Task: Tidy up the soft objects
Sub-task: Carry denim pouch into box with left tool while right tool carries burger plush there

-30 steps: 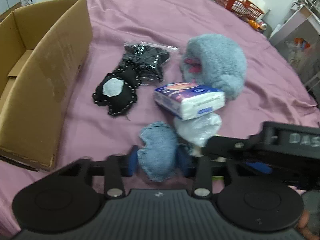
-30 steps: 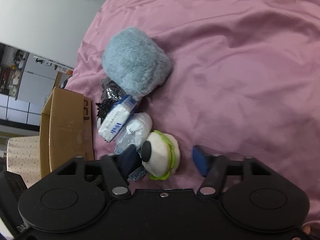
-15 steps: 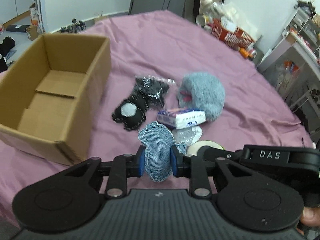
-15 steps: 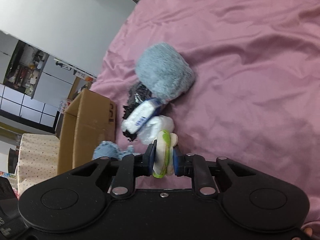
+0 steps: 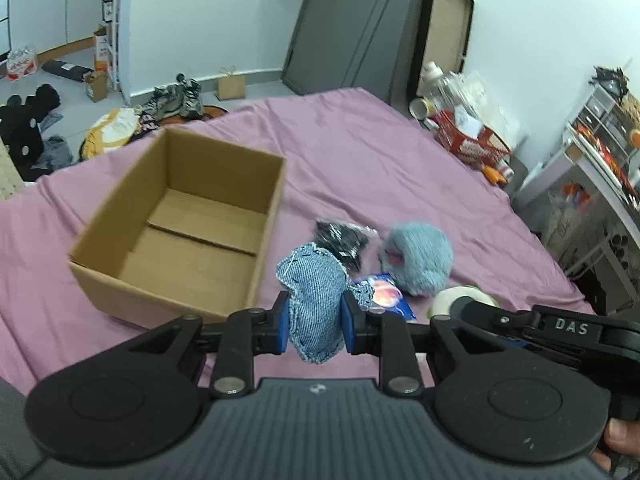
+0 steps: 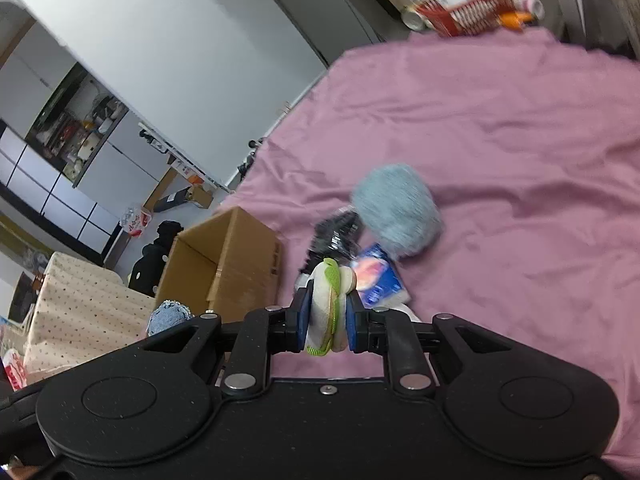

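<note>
Denim pad (image 5: pixel 316 304): woven blue cloth, frayed stitched edge. Fluffy toy (image 5: pixel 420 256): long grey-blue pile. Box (image 5: pixel 180 236): matt brown corrugated cardboard. Tissue pack (image 6: pixel 376 280): glossy plastic wrap. Bed cover (image 5: pixel 360 168): smooth mauve cloth, faint sheen. Left tongs (image 5: pixel 314 326): matt black plastic.

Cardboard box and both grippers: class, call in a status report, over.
Left gripper shut on denim pouch. Right gripper shut on white-green plush. Cardboard box open, nothing inside, path unobstructed.

blue denim stitched pouch (image 5: pixel 316 304), white-and-lime-green soft toy (image 6: pixel 329 307), fluffy grey-blue plush (image 5: pixel 420 258), brown cardboard box (image 5: pixel 184 232), mauve-pink bedsheet (image 5: pixel 360 160)
</note>
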A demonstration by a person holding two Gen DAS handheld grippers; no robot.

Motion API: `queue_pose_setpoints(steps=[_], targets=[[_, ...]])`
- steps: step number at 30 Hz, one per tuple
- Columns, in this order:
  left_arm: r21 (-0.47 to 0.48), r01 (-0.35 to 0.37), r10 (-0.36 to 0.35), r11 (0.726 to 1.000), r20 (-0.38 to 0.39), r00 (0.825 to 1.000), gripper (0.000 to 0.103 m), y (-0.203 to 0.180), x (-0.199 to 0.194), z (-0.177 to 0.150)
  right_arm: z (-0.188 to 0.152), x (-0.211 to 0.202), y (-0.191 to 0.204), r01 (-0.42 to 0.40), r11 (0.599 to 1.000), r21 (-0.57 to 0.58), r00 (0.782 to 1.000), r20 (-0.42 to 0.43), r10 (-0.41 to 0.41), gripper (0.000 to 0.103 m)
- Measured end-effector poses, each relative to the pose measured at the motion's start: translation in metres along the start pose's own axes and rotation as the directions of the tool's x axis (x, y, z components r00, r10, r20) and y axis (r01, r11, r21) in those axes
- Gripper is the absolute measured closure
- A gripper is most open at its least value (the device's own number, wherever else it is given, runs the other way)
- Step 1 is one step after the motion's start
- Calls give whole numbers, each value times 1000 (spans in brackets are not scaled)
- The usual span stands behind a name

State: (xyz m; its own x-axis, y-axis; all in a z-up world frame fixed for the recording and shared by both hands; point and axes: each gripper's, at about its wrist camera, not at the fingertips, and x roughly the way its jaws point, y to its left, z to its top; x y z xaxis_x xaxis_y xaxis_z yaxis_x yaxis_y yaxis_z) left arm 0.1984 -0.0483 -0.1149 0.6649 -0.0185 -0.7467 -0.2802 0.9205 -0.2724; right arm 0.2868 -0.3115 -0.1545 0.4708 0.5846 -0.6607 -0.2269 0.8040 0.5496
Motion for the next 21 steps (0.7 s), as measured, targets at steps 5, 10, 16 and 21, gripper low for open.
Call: queue_pose_setpoints(steps=[5,10,16,21], targets=[[-24,-3,3,1000,24,1000,78,18,-15,13,5,-2,34,-20,998,-52,1000,22,21,85],[-45,-4,6,999,43,999,78,37,-25,25,7,-2,65,-33,996,-79,999,29,35,84],[-75,-5,8,997,44,999,79,61,-28,40,11,5,97,-74,993,-93,997,19,77,84],[-100,1,2,995,30,1000,78,77,-24,52,11,17,118,-68,993,-101,998,5,69,84]])
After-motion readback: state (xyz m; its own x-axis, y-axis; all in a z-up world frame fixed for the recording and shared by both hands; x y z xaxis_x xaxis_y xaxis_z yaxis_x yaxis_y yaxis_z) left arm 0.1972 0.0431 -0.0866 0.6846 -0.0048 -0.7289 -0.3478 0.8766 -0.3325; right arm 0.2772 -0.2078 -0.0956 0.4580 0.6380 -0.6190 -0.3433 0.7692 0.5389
